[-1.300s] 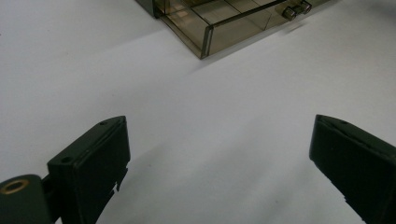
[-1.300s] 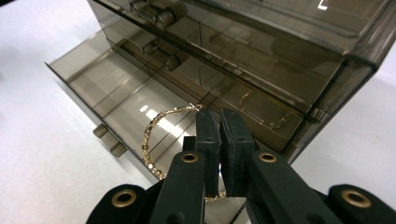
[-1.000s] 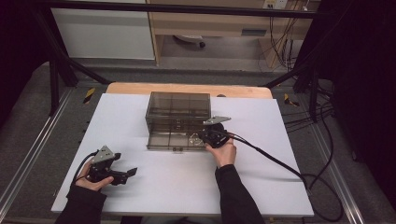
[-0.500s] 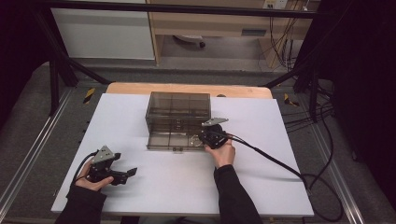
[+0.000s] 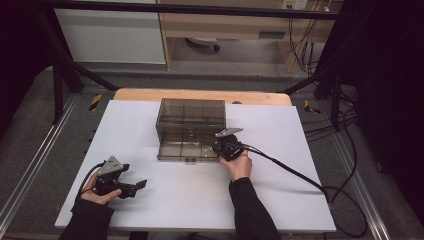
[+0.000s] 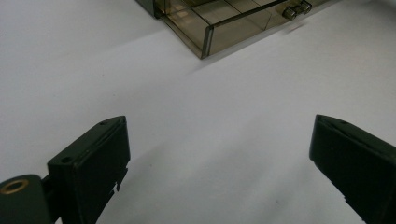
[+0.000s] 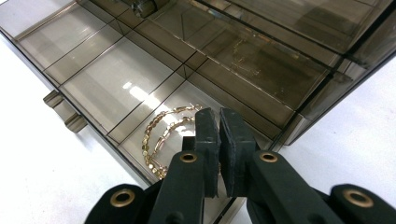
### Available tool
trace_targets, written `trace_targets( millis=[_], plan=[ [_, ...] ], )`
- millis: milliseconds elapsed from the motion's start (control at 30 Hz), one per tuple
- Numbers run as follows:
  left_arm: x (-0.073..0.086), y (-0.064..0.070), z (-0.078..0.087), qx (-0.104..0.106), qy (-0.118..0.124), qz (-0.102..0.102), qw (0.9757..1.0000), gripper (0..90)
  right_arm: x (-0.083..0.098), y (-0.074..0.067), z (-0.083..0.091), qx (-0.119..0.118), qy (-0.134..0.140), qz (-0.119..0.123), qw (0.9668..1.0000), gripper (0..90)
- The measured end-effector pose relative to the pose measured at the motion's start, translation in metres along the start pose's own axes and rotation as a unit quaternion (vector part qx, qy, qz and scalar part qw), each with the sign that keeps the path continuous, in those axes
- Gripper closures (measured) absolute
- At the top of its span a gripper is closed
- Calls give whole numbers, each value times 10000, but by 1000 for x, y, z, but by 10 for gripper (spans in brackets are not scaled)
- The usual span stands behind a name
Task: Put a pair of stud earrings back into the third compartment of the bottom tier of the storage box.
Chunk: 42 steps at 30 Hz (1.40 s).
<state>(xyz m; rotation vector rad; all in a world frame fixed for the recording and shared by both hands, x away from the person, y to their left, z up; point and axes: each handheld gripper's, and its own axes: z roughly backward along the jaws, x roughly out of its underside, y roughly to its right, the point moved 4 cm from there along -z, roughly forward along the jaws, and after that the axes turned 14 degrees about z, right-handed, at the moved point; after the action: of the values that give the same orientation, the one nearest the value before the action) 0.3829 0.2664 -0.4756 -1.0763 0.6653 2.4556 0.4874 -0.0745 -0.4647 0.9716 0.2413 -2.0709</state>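
Progress looks to be at its midpoint, as I judge it; the smoky plastic drawer box (image 5: 190, 122) stands on the white desk (image 5: 165, 200) with its lowest drawer (image 7: 107, 79) pulled out, so the opening is done; a gold chain (image 7: 161, 135) lies coiled in the drawer's corner compartment, just ahead of and to the left of the right hand-held gripper (image 7: 219, 122). That right hand-held gripper (image 5: 226, 148) hangs over the same compartment with its jaws pressed together; whether a link of the chain is pinched at the tips I cannot tell, since the pads hide that spot. The chain rests on the drawer floor for nearly all its length, so either lifting it out or letting it go is what seems to be left, and then closing the drawer by its two small knobs (image 6: 296, 9). The left hand-held gripper (image 5: 131, 186) waits well apart from the box, jaws spread wide over bare desk and holding nothing.
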Motion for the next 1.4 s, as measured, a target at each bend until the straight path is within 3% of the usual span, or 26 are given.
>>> trace_targets(
  millis=[300,567,767,1100,1400],
  plan=[
    [0,0,0,1,1,2,10000,51,-6,0,13,36,268,19,9996,770],
    [0,0,0,6,-6,-4,10000,51,-13,-3,40,-66,575,-69,9983,517],
    [0,0,0,3,-5,1,10000,51,-12,-3,54,2,506,58,9987,308],
    [0,0,-1,13,-26,-8,10000,51,6,9,75,-55,763,-128,9970,176],
    [1,0,-1,15,-34,-4,10000,51,31,17,94,-133,687,-302,9971,75]
  ],
)
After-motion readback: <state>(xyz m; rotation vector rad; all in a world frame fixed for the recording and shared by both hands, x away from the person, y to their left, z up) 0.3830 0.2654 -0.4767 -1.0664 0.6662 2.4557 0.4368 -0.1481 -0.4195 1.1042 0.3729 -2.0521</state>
